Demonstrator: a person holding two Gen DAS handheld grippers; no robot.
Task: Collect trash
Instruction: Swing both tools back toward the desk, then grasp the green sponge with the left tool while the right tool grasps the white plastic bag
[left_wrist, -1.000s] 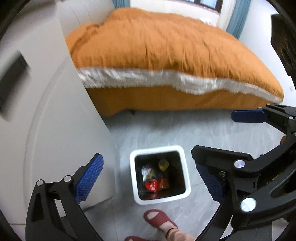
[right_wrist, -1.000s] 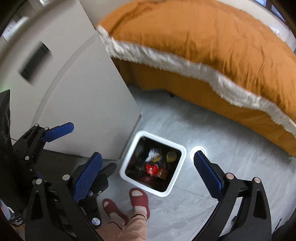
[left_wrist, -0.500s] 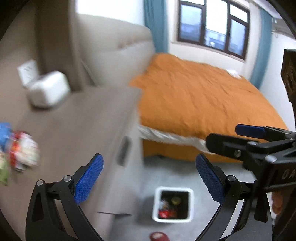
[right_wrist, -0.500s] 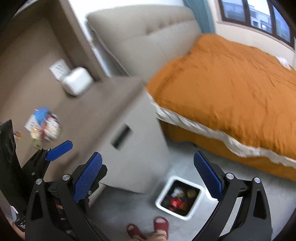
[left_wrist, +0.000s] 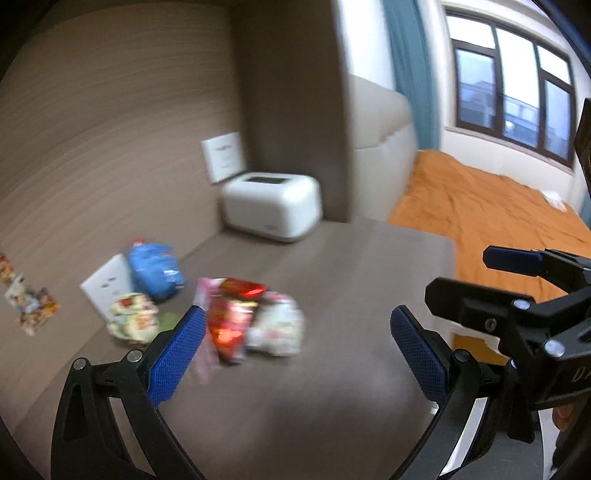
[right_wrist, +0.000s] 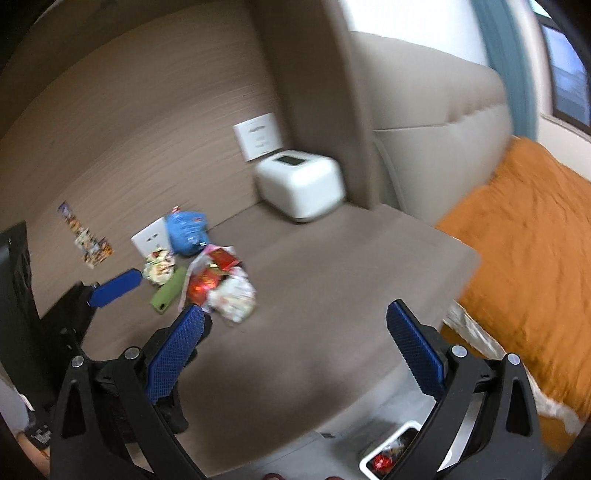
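Snack wrappers lie on the brown nightstand top (left_wrist: 332, 295): a red wrapper (left_wrist: 231, 317), a white wrapper (left_wrist: 275, 325), a blue bag (left_wrist: 155, 271) and a pale wrapper (left_wrist: 131, 319). The pile also shows in the right wrist view, with the red wrapper (right_wrist: 207, 280), blue bag (right_wrist: 186, 230) and a green packet (right_wrist: 168, 293). My left gripper (left_wrist: 295, 354) is open and empty, just short of the red wrapper. My right gripper (right_wrist: 295, 349) is open and empty above the top. The white trash bin (right_wrist: 391, 452) stands on the floor below, holding trash.
A white box-shaped device (left_wrist: 271, 206) stands at the back of the nightstand by a wall switch plate (left_wrist: 223, 157). A white socket plate (left_wrist: 107, 284) is behind the wrappers. The bed with an orange cover (left_wrist: 498, 210) is to the right.
Both grippers have swung up from over the bin on the floor to the nightstand top. The wrappers have come into view close ahead. Both stay open and empty.
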